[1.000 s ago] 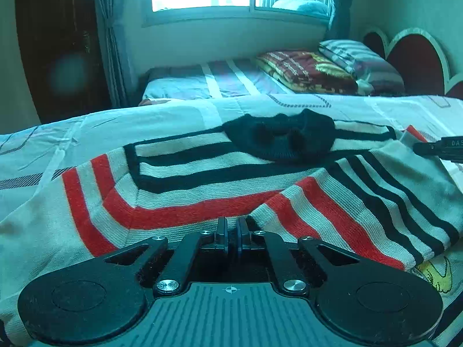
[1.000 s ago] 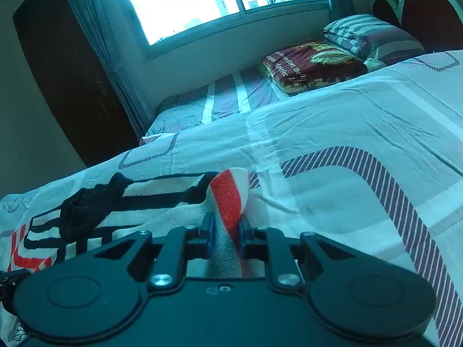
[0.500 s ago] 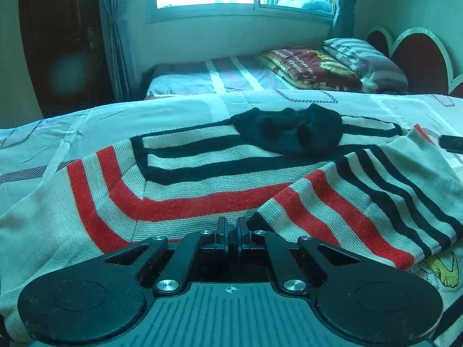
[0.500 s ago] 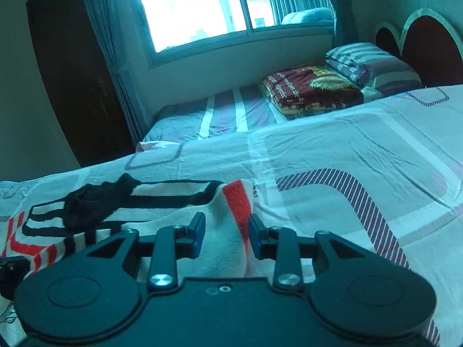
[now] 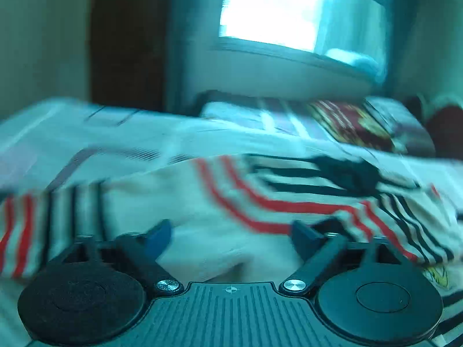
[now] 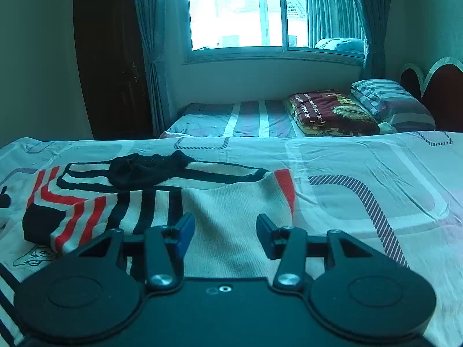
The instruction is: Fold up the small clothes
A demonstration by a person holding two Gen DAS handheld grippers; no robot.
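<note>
A striped knit sweater (image 6: 225, 211), cream with red and black bands and a black collar (image 6: 144, 169), lies on the bed with one side folded over. My right gripper (image 6: 221, 232) is open and empty just above the folded cream part. In the blurred left wrist view my left gripper (image 5: 231, 235) is open and empty over the sweater (image 5: 260, 199), whose left sleeve (image 5: 43, 222) lies spread at the left.
The bedsheet (image 6: 361, 179) is pale with striped rounded patterns and stretches to the right. A second bed (image 6: 240, 115) with a red pillow (image 6: 330, 112) and a striped pillow (image 6: 387, 101) stands behind, under a window. A dark wardrobe (image 6: 113, 57) is at the back left.
Both grippers have opened and let go of the sweater. The right one has lifted and drawn back. The left one has swung left, blurring its view.
</note>
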